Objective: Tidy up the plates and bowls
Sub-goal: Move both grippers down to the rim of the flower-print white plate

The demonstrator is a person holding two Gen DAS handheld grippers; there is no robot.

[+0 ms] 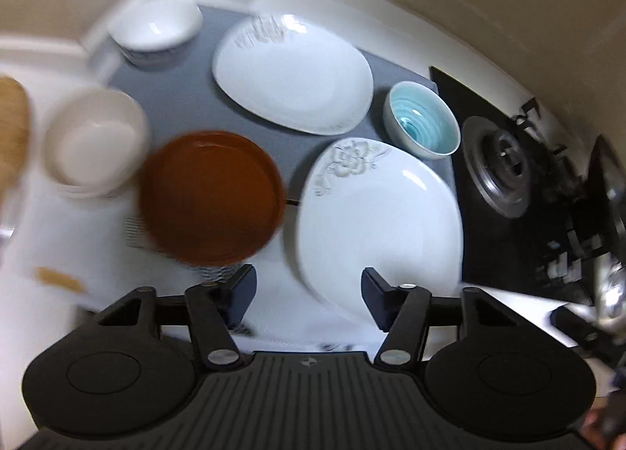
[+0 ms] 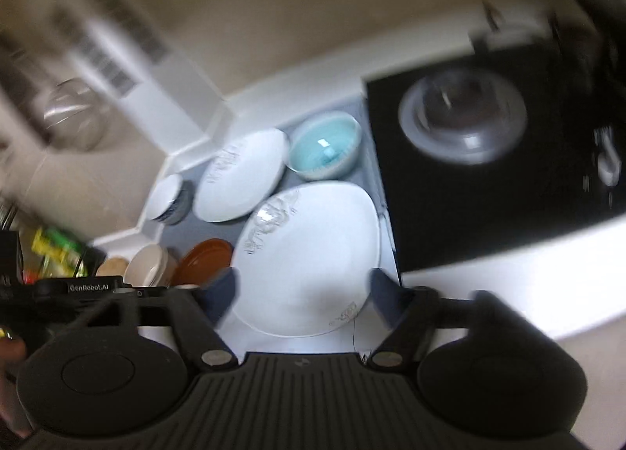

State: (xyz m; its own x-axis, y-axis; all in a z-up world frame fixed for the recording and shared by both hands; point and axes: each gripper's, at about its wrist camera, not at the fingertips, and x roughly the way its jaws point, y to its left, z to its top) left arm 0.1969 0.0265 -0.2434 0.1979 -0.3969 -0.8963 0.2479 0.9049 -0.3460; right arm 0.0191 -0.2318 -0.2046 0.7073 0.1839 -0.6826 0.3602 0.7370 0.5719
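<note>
On my feeds the white worktop (image 1: 47,239) carries a grey mat (image 1: 187,98), and the black glass gas hob (image 1: 508,184) sits along its right side. Largest of the crockery is the near white squarish plate with a grey flower print (image 1: 383,223), lying just left of the hob and partly off the mat's near edge. Beyond it, farther back on the mat, I see a second white squarish plate with a grey print (image 1: 293,74). Left of the near plate is the round brown plate (image 1: 213,196), resting on top of something striped that I cannot make out. Further left stands a cream bowl (image 1: 96,141). The bowl with a turquoise ribbed inside (image 1: 422,121) sits between the far plate and the hob, touching neither that I can tell. A white bowl with a dark patterned outside (image 1: 156,33) is in the far left corner.

My left tongs (image 1: 309,293) hang with fingers apart above the near plate's edge, holding nothing. My right tongs (image 2: 303,291) are likewise spread wide over the same plate.
</note>
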